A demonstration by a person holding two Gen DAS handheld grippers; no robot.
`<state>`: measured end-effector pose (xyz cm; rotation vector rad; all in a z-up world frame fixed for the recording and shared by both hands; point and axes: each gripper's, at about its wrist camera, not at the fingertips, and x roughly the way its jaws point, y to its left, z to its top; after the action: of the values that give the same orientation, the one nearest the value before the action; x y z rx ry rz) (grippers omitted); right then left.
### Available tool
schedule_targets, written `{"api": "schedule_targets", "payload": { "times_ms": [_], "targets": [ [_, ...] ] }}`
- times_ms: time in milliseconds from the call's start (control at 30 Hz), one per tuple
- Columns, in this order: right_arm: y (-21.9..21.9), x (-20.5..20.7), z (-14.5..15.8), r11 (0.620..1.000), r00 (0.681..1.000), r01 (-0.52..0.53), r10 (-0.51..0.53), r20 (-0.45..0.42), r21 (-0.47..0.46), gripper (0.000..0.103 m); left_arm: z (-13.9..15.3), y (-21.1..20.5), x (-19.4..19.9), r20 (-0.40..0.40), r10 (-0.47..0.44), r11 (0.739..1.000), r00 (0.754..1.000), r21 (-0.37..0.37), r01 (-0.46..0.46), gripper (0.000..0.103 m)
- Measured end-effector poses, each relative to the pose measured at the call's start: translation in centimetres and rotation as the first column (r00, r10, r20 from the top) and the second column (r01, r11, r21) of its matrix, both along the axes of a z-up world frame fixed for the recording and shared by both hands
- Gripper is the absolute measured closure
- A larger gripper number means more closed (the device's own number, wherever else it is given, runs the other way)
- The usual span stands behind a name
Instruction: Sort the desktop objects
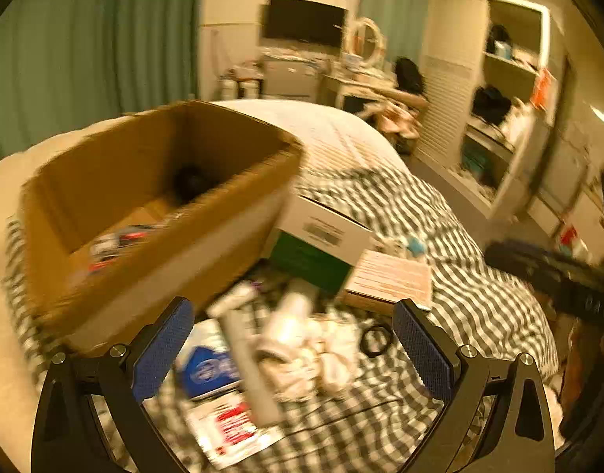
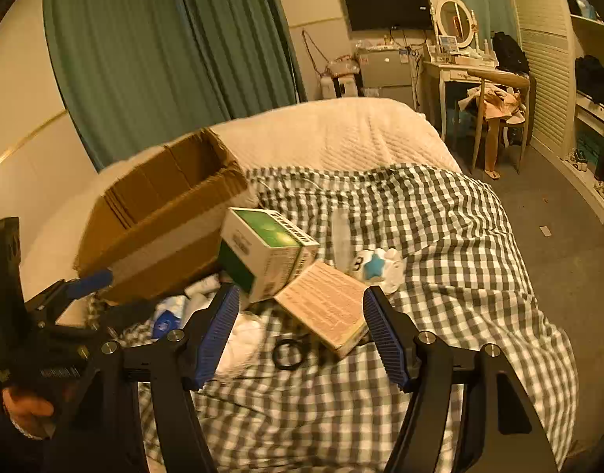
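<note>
An open cardboard box (image 1: pixel 156 213) (image 2: pixel 160 216) lies tilted on the checked bedspread (image 2: pixel 440 236), with small packets and a dark round thing inside. Below its front lie a white tube (image 1: pixel 247 354), white crumpled cloth (image 1: pixel 321 354), a blue-and-white packet (image 1: pixel 207 366), a red-printed packet (image 1: pixel 231 429) and a black ring (image 1: pixel 376 339) (image 2: pixel 288 352). My left gripper (image 1: pixel 294 351) hovers open over this pile. A green-and-white carton (image 2: pixel 266 252) and a flat tan box (image 2: pixel 325 307) lie right of it. My right gripper (image 2: pixel 302 331) is open above the ring and tan box.
A white toy with a blue star (image 2: pixel 377 268) and a clear tube (image 2: pixel 341 236) rest farther up the bedspread. A cream blanket (image 2: pixel 341 130) covers the bed's far end. Beyond stand a dressing table (image 2: pixel 459 67), a chair (image 2: pixel 499 114) and open shelves (image 1: pixel 507 90).
</note>
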<state>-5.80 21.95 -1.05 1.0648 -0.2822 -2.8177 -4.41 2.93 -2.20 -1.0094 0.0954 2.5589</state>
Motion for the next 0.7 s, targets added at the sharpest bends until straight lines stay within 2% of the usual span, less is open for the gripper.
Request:
{"api": "schedule_targets", "payload": {
  "times_ms": [100, 233, 333, 433, 533, 633, 700],
  "targets": [
    [1.1, -1.0, -0.8, 0.999, 1.000, -0.028, 0.029, -0.012, 0.022, 0.020, -1.3, 2.4, -0.9, -0.023, -0.063, 0.997, 0.998, -0.049, 0.062, 0.000],
    [2.7, -2.1, -3.4, 0.999, 0.999, -0.006, 0.005, 0.041, 0.040, 0.020, -3.0, 5.5, -2.3, -0.092, -0.146, 0.972, 0.985, -0.199, 0.126, 0.000],
    [4.3, -3.2, -4.7, 0.997, 0.997, 0.032, -0.027, 0.067, -0.066, 0.020, -4.3, 7.1, -3.6, -0.129, -0.192, 0.950, 0.973, -0.273, 0.151, 0.000],
    [4.8, -3.6, -5.3, 0.990, 0.998, 0.037, -0.029, 0.059, -0.134, 0.020, -5.2, 7.7, -5.5, -0.105, -0.206, 0.948, 0.973, -0.268, 0.172, 0.000],
    [4.7, -3.9, -5.3, 0.990, 0.999, 0.017, -0.009, 0.053, -0.141, 0.020, -6.0, 7.8, -8.0, -0.094, -0.176, 0.953, 0.980, -0.264, 0.146, 0.000],
    [4.4, -4.1, -5.6, 0.990, 0.998, 0.008, 0.001, 0.062, -0.142, 0.020, -6.5, 8.0, -9.3, -0.117, -0.172, 0.954, 0.978, -0.268, 0.136, 0.000],
    [4.5, -4.2, -5.7, 0.989, 0.998, 0.019, -0.010, 0.065, -0.147, 0.020, -7.1, 9.1, -9.8, -0.101, -0.226, 0.935, 0.969, -0.303, 0.186, 0.000]
  ]
}}
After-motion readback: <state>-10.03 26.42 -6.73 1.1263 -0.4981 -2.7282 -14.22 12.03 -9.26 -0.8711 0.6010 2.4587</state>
